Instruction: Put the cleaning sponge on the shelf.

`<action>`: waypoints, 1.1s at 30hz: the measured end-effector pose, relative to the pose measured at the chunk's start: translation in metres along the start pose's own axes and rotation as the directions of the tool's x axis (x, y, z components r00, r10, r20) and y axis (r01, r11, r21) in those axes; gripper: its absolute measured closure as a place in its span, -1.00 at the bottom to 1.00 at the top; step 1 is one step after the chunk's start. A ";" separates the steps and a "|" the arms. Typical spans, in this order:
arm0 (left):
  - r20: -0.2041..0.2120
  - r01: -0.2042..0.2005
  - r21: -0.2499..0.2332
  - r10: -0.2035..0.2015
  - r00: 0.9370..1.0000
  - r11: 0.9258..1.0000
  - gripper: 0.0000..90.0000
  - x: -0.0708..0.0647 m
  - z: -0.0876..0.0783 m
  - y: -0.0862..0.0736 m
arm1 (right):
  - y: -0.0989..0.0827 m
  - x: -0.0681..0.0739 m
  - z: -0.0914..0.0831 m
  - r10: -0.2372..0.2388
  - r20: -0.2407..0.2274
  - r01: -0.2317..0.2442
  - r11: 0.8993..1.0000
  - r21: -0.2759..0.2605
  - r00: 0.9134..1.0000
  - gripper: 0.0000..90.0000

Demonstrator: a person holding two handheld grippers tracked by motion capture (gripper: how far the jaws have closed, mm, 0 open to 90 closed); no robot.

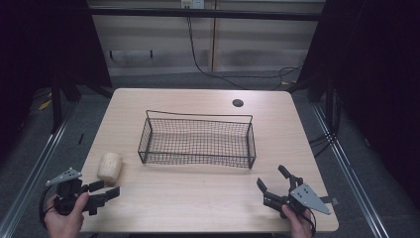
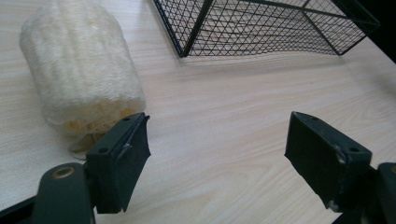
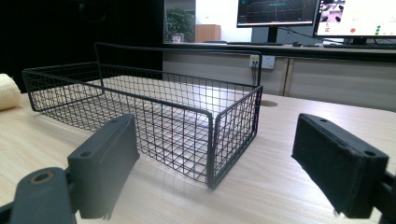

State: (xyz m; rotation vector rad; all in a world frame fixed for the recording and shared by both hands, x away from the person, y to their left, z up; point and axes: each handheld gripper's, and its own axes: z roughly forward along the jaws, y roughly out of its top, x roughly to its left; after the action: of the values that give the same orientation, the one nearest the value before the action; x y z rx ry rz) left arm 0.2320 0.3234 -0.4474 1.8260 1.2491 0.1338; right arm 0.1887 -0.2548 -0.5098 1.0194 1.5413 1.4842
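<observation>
A pale, fibrous loofah sponge (image 1: 109,166) lies on the wooden table (image 1: 198,203), left of a black wire basket (image 1: 198,140) that holds nothing. My left gripper (image 1: 106,189) is open near the table's front left corner, its jaws pointing right, just below the sponge. In the left gripper view the sponge (image 2: 79,70) lies just beyond the left jaw, and the basket (image 2: 261,25) stands farther off. My right gripper (image 1: 272,181) is open at the front right, with nothing between its jaws. In the right gripper view the basket (image 3: 154,116) stands close ahead, with the sponge (image 3: 8,91) at the far left.
A round cable hole (image 1: 237,103) sits in the table near its back right. A wall with a hanging cable (image 1: 195,54) stands behind. Two monitors (image 3: 317,14) stand on a far desk in the right gripper view.
</observation>
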 end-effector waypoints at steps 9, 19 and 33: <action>-0.010 -0.033 0.011 0.034 0.999 0.999 -0.54 -0.006 0.001 0.001 | 0.000 0.000 0.000 0.000 -0.001 0.000 1.000 -0.004 1.000 -0.70; -0.011 -0.042 0.021 0.042 0.999 0.999 -0.58 -0.011 -0.001 0.006 | 0.000 0.000 0.000 -0.003 0.004 0.003 1.000 0.000 1.000 -0.70; -0.063 0.033 0.028 -0.031 0.997 0.999 -0.45 -0.005 -0.010 0.037 | 0.000 0.000 0.000 -0.001 0.004 0.001 1.000 0.000 1.000 -0.70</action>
State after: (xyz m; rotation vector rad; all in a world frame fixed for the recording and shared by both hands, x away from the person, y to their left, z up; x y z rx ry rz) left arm 0.2502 0.3219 -0.4133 1.8381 1.3301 0.1570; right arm 0.1888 -0.2547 -0.5098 1.0202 1.5394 1.4806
